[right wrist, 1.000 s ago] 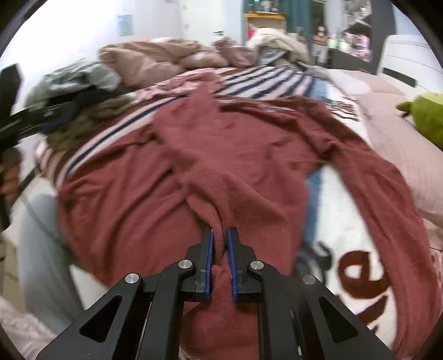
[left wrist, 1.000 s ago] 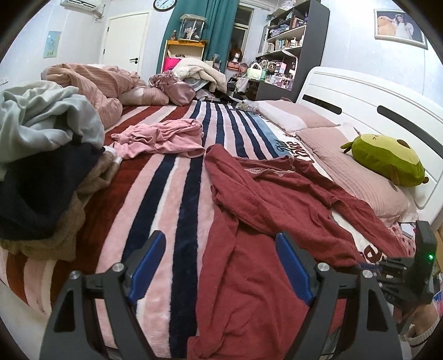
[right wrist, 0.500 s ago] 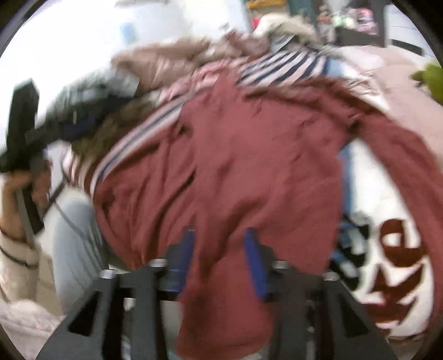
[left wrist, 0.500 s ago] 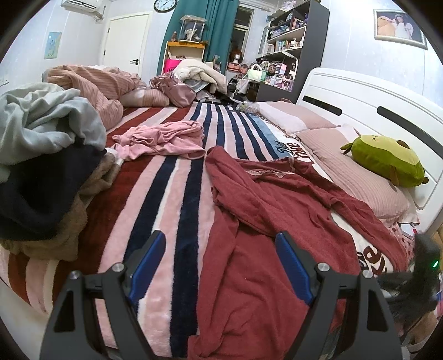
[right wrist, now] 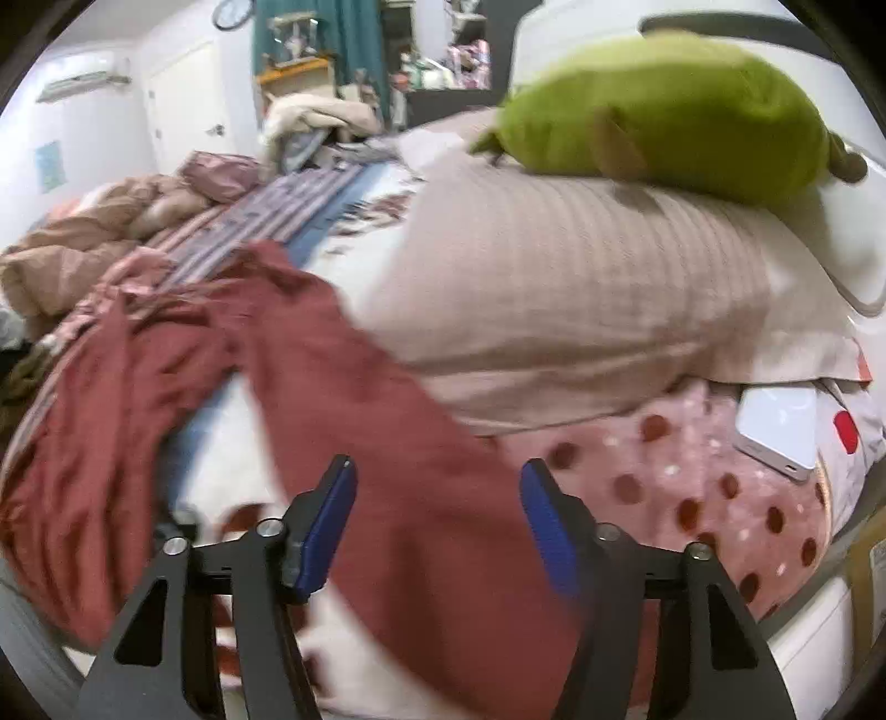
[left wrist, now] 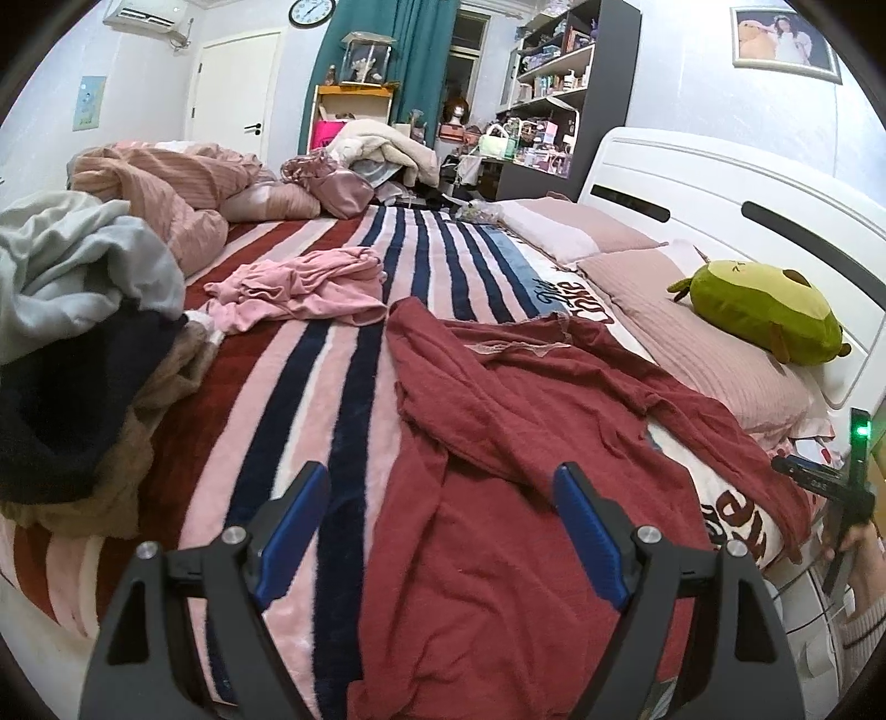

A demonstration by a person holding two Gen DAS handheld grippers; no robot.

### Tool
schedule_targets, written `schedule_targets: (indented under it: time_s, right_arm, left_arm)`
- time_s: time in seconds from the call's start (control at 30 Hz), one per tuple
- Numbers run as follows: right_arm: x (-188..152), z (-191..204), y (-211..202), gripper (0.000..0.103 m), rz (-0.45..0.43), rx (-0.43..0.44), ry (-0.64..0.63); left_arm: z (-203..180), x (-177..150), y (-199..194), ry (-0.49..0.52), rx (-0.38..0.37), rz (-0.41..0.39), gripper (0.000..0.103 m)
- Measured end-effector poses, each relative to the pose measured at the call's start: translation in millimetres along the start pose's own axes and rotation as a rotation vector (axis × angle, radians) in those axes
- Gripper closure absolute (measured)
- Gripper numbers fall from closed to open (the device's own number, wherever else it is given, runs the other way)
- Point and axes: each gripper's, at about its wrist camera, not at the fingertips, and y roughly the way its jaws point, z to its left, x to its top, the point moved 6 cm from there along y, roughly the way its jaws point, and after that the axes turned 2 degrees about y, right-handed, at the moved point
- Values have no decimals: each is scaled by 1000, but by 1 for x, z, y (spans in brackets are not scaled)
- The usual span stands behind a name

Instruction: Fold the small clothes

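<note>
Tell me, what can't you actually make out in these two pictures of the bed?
- Red garment: right wrist view is motion-blurred, so its folds and sleeve end are unreadable.
- Right gripper: left wrist view's edge cuts it off.
- Striped blanket: writing partly covered by the garment.
- Shelf items: too small.

Little here that I can read. On the blanket (left wrist: 559,288) near the pillows, dark script letters look like "Die Cute" (I can't be sure of the spelling). Closer to me, big dark red letters (left wrist: 731,512) show on its white part, half covered by the red garment (left wrist: 498,498); I make out only something like "me". The wall clock (left wrist: 312,11) has numerals too small for me.
</note>
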Motion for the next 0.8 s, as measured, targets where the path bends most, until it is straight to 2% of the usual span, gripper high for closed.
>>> schedule_targets:
  time_s: [0.1,0.17,0.23,0.3,0.37,0.57,0.7,0.8]
  right_arm:
    - [-4,-10,14,42,37,6,6]
    - [-10,-5,21,42,72,75,11]
    - [-15,2,25,47,75,56,-36]
    - [-17,8,26,86,52,9,-87]
    - [-17,14,23,98,48,42,-69]
    - [-7,53,-2,101,-28,129,-102]
    - [13,96,-32,101,-115,240,-126]
    - [26,142,-52,102,-151,348,-182]
  left_arm:
    - [-7,2,1,18,6,3,23]
    - [-10,4,1,24,10,3,23]
    - [-12,7,2,29,15,3,23]
    - [-13,8,3,35,21,5,23]
    - [-14,8,4,38,23,8,23]
    - [-14,8,3,40,16,2,23]
    - [-9,9,-1,23,8,-8,23]
    - [-4,7,-5,10,6,-19,23]
